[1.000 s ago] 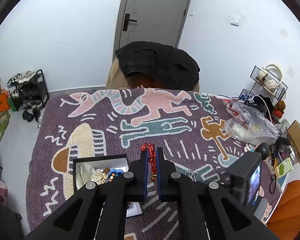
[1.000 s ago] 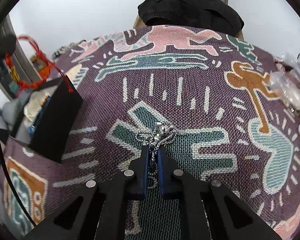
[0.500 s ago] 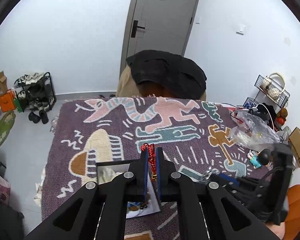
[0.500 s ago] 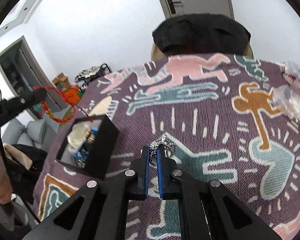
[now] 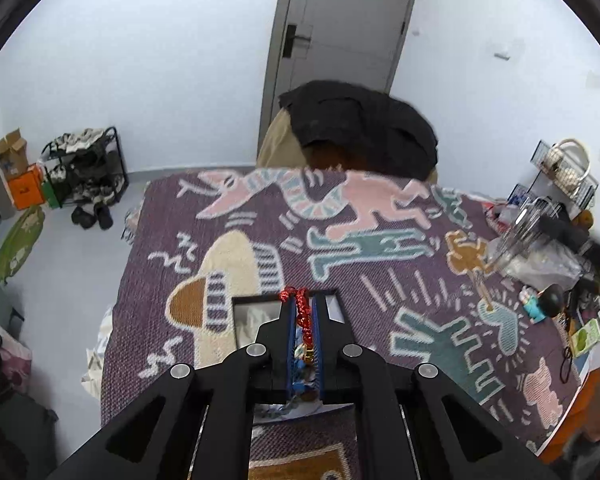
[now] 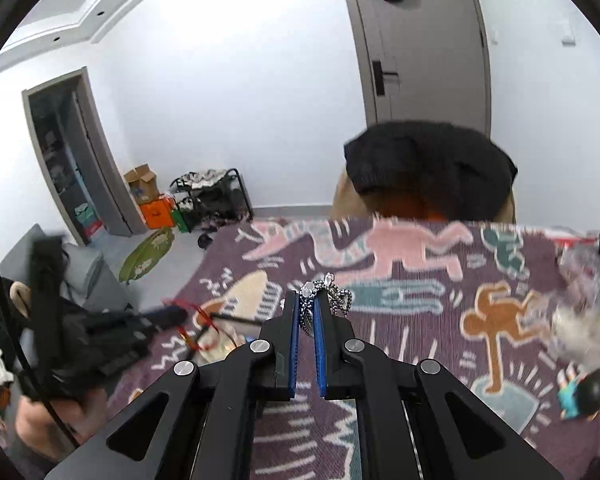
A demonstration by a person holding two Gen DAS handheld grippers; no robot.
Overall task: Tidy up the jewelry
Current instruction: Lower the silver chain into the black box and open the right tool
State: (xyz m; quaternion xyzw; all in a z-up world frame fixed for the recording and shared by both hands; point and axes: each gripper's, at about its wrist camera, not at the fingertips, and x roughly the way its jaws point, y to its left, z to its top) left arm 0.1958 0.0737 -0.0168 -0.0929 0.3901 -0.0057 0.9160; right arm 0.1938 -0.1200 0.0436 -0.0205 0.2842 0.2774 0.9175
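Purple patterned blanket [image 5: 228, 216] covers the surface below me. My left gripper [image 5: 303, 322] has its jaws pinching a red bracelet [image 5: 301, 308] above the open black jewelry box [image 5: 244, 302]. My right gripper [image 6: 307, 316] has its jaws clamped on a silver chain necklace [image 6: 332, 294], held in the air above the blanket.

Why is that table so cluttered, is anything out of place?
Mostly the far right edge: a crumpled plastic bag, cables and a small figurine crowd the patterned blanket. Both pieces of jewelry, red bracelet and silver chain, are held, not spilled.
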